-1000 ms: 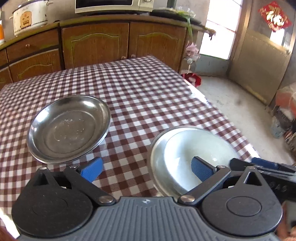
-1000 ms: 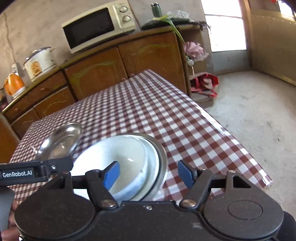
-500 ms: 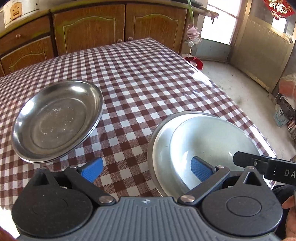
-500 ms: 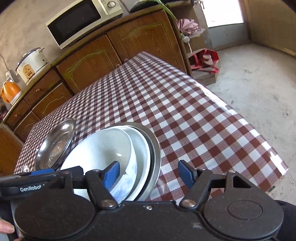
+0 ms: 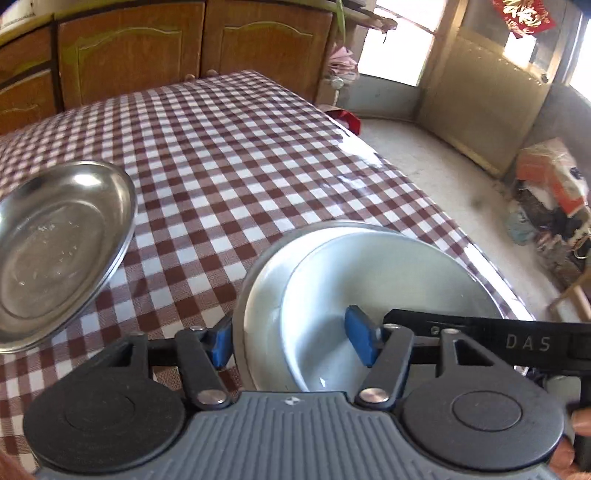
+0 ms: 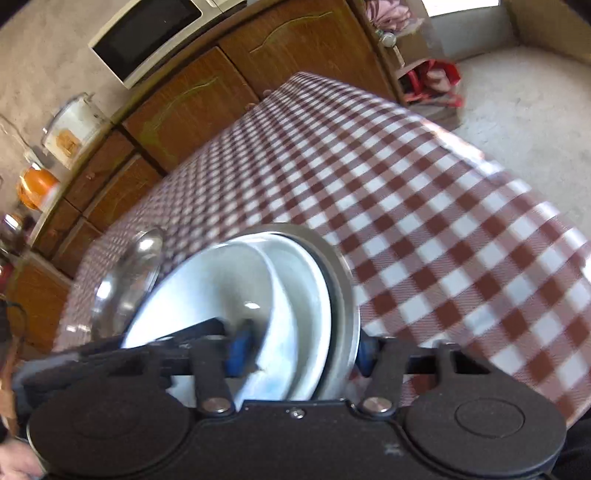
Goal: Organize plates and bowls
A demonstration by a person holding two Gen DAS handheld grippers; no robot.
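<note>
A stack stands near the table's front edge: a steel plate at the bottom with white bowls nested in it. My left gripper straddles the stack's near left rim, one blue pad outside the steel plate and one inside the white bowl. My right gripper straddles the stack's right rim the same way, pads close on it. A second steel plate lies apart at the left, also in the right wrist view.
The checked tablecloth covers the table, whose right edge drops to the concrete floor. Wooden cabinets stand behind. A microwave and a rice cooker sit on the counter.
Both grippers have moved in onto the stack and narrowed around its rim from opposite sides. The right wrist view has tilted and blurred.
</note>
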